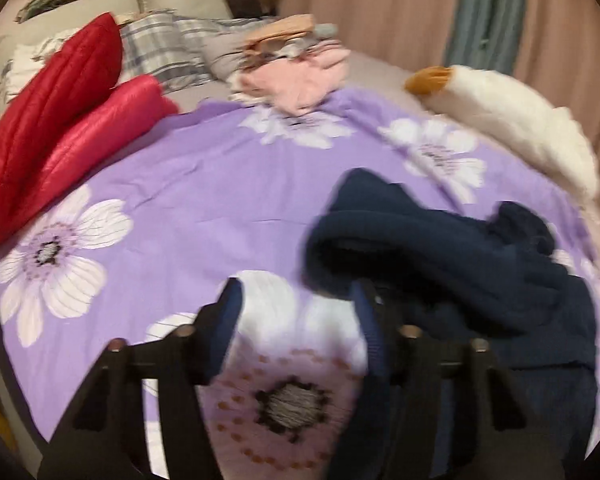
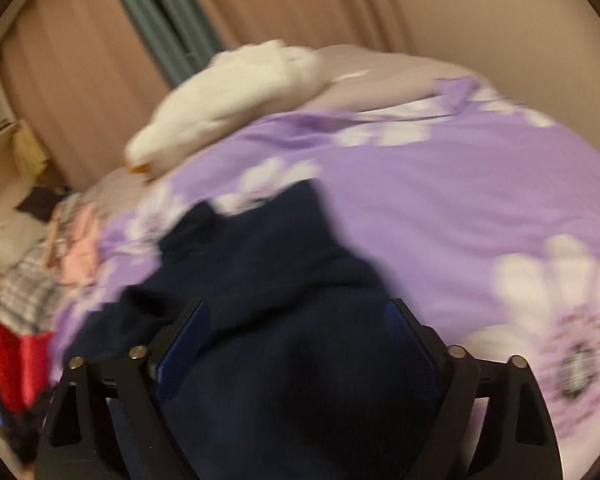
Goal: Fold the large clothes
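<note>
A dark navy knitted garment [image 1: 440, 248] lies crumpled on the purple flowered bedspread [image 1: 220, 184], to the right in the left wrist view. My left gripper [image 1: 296, 292] stands open over a white flower print. Its right finger [image 1: 366, 320] is at the garment's left edge, and only bedspread shows between the fingers. In the blurred right wrist view the navy garment [image 2: 280, 280] fills the lower middle. My right gripper [image 2: 298, 308] hangs over it with its jaws wide apart, and the cloth shows between them without being pinched.
A red padded jacket [image 1: 60, 128] lies at the left. Pink clothes [image 1: 300, 76] and plaid pillows [image 1: 160, 48] are heaped at the bed's head. A white plush toy [image 1: 500, 120] lies along the far right edge by the curtains [image 1: 480, 12]. Bare bedspread [image 2: 440, 208] stretches right of the garment.
</note>
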`<state>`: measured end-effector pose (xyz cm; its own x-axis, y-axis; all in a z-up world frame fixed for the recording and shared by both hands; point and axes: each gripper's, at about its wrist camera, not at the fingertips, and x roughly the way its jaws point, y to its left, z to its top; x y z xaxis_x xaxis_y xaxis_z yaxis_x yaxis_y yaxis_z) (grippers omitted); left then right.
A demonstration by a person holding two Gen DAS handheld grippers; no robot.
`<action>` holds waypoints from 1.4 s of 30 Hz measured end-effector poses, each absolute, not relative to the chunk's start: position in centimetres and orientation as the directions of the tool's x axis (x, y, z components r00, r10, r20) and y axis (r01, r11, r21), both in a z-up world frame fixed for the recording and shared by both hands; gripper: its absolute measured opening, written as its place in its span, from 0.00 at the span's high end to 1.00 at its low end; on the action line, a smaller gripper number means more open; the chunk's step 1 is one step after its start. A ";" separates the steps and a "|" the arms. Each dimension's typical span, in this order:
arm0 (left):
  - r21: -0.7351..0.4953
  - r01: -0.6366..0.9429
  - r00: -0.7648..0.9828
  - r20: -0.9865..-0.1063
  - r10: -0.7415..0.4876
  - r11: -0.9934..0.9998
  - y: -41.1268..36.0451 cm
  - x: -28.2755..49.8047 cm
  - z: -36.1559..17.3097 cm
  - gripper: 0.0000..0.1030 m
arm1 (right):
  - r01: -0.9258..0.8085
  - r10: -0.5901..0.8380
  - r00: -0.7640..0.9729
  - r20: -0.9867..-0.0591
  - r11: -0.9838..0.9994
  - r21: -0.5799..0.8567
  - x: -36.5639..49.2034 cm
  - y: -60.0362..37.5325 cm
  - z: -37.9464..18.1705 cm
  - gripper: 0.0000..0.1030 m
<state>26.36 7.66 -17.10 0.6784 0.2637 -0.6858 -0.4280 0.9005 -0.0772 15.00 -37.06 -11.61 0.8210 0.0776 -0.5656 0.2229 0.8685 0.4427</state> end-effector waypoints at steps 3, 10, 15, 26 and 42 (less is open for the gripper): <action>-0.048 -0.450 0.689 -0.654 0.312 0.892 8.4 26.5 -17.3 0.52 | 0.146 0.146 0.801 -0.580 0.893 0.425 17.5 -32.5 -11.2 0.13; -0.069 -0.537 0.637 -0.686 0.350 0.841 11.3 25.7 -18.3 0.56 | 0.083 0.166 0.753 -0.636 0.936 0.343 23.7 -23.2 -11.8 0.13; -0.082 -0.566 0.621 -0.697 0.359 0.820 12.8 25.6 -18.4 0.56 | 0.170 0.168 0.679 -0.715 0.911 0.376 26.7 -21.0 -15.5 0.18; -0.151 -0.515 0.669 -0.686 0.286 0.844 11.7 26.4 -17.9 0.56 | 0.174 0.038 0.843 -0.536 0.925 0.338 24.7 -24.6 -9.2 0.73; -0.113 -0.375 0.697 -0.689 0.199 0.920 4.5 29.4 -18.9 0.54 | 0.507 -0.209 0.694 -0.689 0.821 0.261 21.0 -45.6 -15.3 0.41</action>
<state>29.42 4.45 -18.87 0.6968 0.1990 -0.6892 -0.3746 0.9203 -0.1131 20.96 -45.55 -15.32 0.6939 -0.2089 -0.6891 0.5068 0.8215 0.2614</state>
